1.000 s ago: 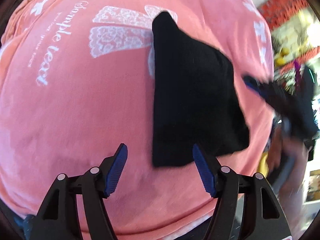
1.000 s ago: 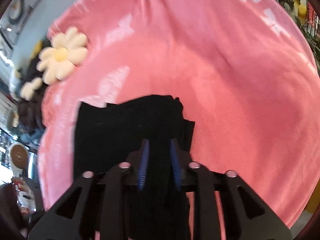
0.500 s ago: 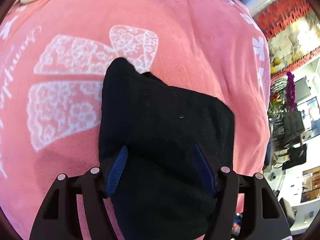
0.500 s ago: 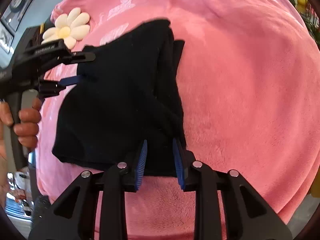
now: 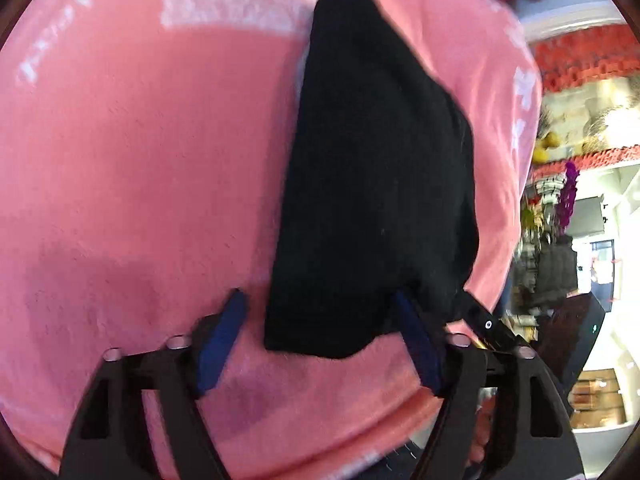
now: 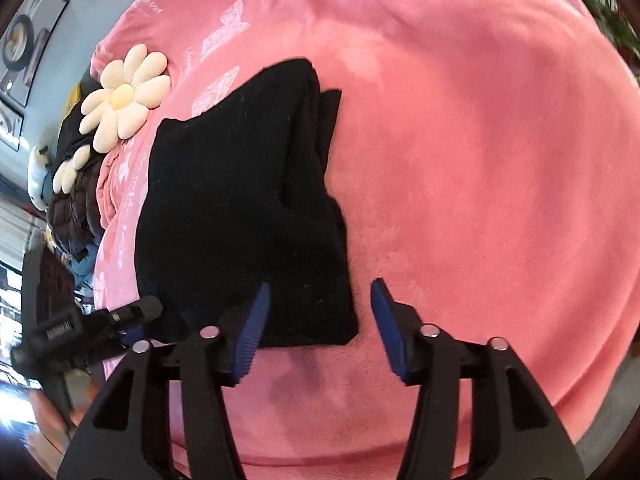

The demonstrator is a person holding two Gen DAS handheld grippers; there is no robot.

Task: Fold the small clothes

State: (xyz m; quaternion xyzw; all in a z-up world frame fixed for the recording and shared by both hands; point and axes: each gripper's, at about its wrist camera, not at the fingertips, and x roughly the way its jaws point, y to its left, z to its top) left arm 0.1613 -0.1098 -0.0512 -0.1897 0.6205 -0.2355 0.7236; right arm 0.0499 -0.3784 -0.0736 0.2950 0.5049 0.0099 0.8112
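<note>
The black garment (image 6: 244,208) lies folded on the pink blanket (image 6: 480,160). The right gripper (image 6: 318,324) hangs spread apart, gripping nothing, the garment's near corner at its 11 o'clock. The left gripper (image 5: 320,332) is likewise apart over the near edge. A daisy cushion (image 6: 124,96) sits at 10 o'clock.

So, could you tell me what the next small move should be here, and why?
Probably draw both grippers back and leave the black garment alone. It lies folded in layers on the pink blanket, and the left gripper and right gripper both stand open, holding nothing. Its right edge looks slightly uneven, so a light tidy there might follow.
</note>
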